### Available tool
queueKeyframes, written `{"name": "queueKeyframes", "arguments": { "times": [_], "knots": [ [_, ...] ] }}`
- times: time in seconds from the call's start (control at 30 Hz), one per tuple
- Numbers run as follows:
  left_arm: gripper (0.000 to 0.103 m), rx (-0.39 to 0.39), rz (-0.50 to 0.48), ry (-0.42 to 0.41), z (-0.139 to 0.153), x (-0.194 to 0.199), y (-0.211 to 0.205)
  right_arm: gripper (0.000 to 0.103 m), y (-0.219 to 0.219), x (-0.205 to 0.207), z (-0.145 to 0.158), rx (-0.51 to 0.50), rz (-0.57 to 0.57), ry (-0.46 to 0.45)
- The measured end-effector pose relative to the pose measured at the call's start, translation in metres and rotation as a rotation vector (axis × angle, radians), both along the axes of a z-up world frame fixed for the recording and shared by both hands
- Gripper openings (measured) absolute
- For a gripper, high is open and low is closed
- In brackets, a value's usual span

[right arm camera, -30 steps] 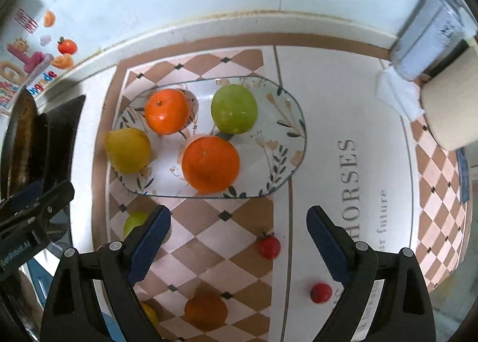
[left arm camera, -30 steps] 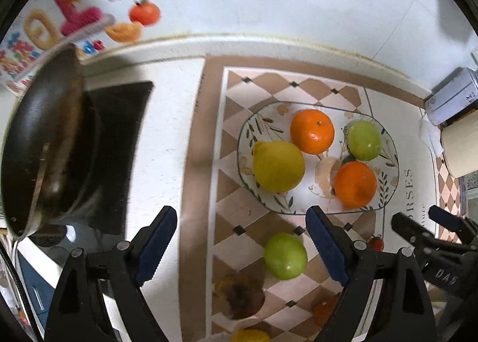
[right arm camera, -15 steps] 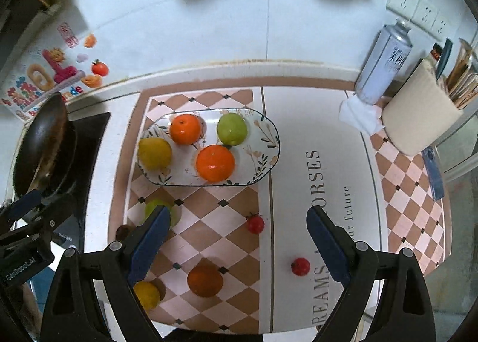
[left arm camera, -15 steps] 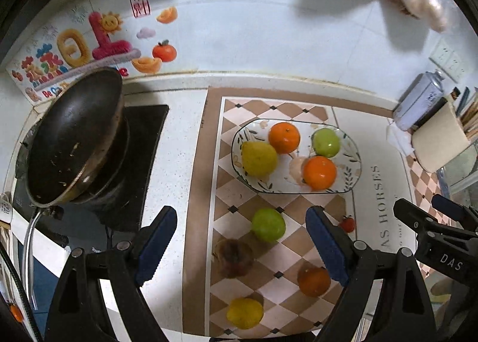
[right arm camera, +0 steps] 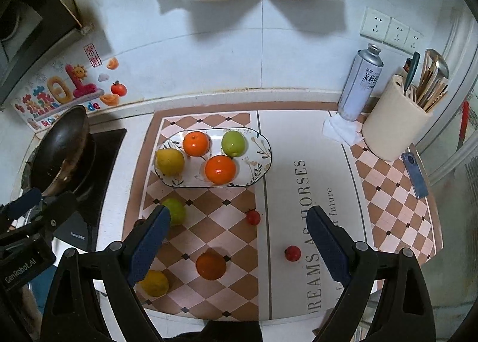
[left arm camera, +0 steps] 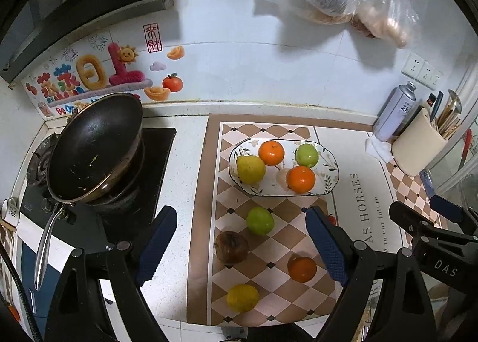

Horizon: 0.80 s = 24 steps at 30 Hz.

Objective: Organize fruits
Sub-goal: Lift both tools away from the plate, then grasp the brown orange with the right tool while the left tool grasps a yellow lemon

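An oval white ceramic plate with a leaf pattern (left arm camera: 327,162) (right arm camera: 260,162) sits on the checkered brown-and-cream mat (left arm camera: 286,246) (right arm camera: 209,222) on the tabletop. It holds four fruits: a yellow pear (left arm camera: 250,169) (right arm camera: 169,162) at its left end, a small orange (left arm camera: 271,153) (right arm camera: 195,143) and a green apple (left arm camera: 306,155) (right arm camera: 234,143) along the far side, and a larger orange (left arm camera: 300,179) (right arm camera: 220,169) on the near side.

Loose on the mat in front of the plate lie a second green apple (left arm camera: 260,220) (right arm camera: 176,211), a third orange (left arm camera: 301,269) (right arm camera: 210,265) and a yellow lemon (left arm camera: 242,297) (right arm camera: 154,283). At the right, a cream cylindrical utensil holder (left arm camera: 418,148) (right arm camera: 394,121) holds chopsticks and spoons, just beside a grey spray can (left arm camera: 394,109) (right arm camera: 361,82). At the left, a black wok (left arm camera: 95,148) (right arm camera: 59,150) sits tilted on the stove.

The left wrist view alone shows a dark brown wrinkled fruit (left arm camera: 231,247) clearly, between the loose green apple and the lemon. The right wrist view alone shows two small red cherry tomatoes clearly: one (right arm camera: 253,217) on the mat's checkered part, the other (right arm camera: 292,253) on its lettered part.

The left gripper (left arm camera: 240,248) hangs above the loose fruits, its jaws spread wide and holding nothing. The right gripper (right arm camera: 239,249) likewise has its jaws wide apart and empty, raised over the mat.
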<state>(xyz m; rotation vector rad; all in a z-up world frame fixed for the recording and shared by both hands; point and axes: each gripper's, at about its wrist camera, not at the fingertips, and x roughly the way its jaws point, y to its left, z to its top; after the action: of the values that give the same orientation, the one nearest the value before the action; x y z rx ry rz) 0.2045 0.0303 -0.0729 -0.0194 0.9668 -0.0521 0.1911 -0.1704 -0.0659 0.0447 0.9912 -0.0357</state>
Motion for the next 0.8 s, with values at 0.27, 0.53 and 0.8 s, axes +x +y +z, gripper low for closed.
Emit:
{"name": "queueKeyframes", "arguments": {
  "times": [0.27,0.53,0.8],
  "knots": [
    [0.089,0.015,0.014,0.034,-0.015,-0.007,0.008,0.095,0.009,-0.001,-0.031,0.094,0.045,0.095],
    [0.098,-0.029,0.013,0.444,-0.146,-0.001,0.025,0.094,0.014,0.020,-0.163,0.258,0.086,0.410],
    [0.098,-0.243,0.119,0.687,-0.228,-0.010,0.034,0.087,0.015,0.027,-0.242,0.322,0.062,0.546]
  ]
}}
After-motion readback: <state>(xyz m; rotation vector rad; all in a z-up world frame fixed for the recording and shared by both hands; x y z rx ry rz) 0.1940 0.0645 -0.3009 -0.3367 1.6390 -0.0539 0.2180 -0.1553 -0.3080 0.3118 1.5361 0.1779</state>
